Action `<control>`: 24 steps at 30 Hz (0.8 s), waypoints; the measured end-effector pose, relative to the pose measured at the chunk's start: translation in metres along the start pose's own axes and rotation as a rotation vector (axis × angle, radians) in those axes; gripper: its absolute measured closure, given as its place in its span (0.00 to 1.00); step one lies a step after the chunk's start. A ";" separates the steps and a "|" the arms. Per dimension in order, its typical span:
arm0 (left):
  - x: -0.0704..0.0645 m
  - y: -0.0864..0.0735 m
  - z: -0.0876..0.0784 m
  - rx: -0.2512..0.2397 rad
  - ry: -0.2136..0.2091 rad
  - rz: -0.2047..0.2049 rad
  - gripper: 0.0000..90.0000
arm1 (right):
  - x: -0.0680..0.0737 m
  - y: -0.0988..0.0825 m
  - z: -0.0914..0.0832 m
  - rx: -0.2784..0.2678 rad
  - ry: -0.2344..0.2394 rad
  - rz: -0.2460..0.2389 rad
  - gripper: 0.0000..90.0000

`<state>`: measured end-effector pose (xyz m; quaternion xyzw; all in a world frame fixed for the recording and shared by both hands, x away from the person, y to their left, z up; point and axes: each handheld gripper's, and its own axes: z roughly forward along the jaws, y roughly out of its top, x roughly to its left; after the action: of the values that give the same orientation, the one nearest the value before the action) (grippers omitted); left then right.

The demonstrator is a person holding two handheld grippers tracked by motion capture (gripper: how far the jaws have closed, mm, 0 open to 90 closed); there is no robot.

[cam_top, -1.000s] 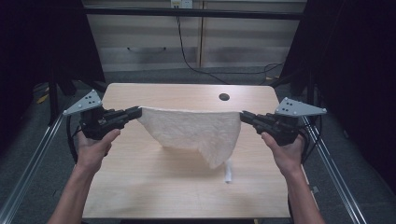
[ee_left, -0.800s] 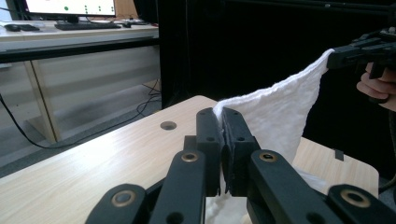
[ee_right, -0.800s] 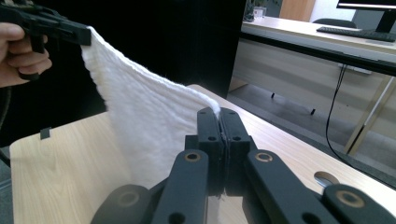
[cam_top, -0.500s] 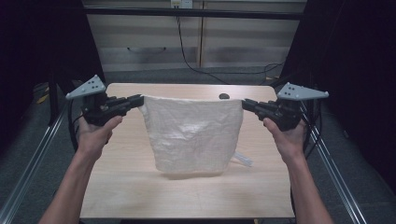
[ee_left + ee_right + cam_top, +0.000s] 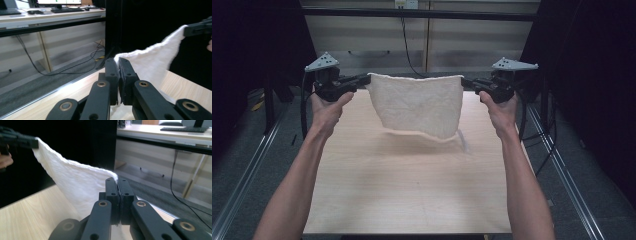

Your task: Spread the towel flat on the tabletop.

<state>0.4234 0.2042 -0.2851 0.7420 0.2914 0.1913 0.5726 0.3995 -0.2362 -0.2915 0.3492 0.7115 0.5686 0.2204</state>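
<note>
1. The white towel is held in the upper middle of the high view, stretched between both grippers and hanging clear of the wooden table. Only its shadow lies on the tabletop below it.
2. The left gripper is clamped on the towel's upper left corner. In the left gripper view the jaws are pressed together at centre frame with the fabric pinched between them.
3. The right gripper is clamped on the upper right corner. In the right gripper view the jaws are closed with the fabric emerging at their tips.
4. The step in hand is judged to be spreading the towel in the air before it is laid flat or folded.
5. Both corners should be kept level, so that the top edge stays straight and the lower hem hangs evenly.
6. Tension should be moderate. Only a small amount of cloth is gripped at each corner, and a hard pull could slip it free.
7. If the towel is lowered, the lower hem should be let touch the table first, to avoid bunching.
</note>
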 end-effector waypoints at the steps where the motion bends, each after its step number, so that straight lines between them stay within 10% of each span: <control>1: -0.002 -0.004 -0.002 0.010 -0.006 0.021 0.96 | 0.001 -0.002 0.001 -0.005 0.006 -0.001 0.99; 13: -0.037 -0.088 -0.024 0.050 -0.078 0.060 0.96 | 0.023 -0.093 -0.021 0.102 0.085 0.017 0.99; 24: -0.066 -0.152 -0.040 0.109 -0.151 0.009 0.96 | 0.056 -0.155 -0.051 0.148 0.145 0.030 0.99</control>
<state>0.3165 0.2170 -0.4168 0.7855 0.2543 0.1213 0.5509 0.2883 -0.2446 -0.4235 0.3331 0.7603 0.5415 0.1333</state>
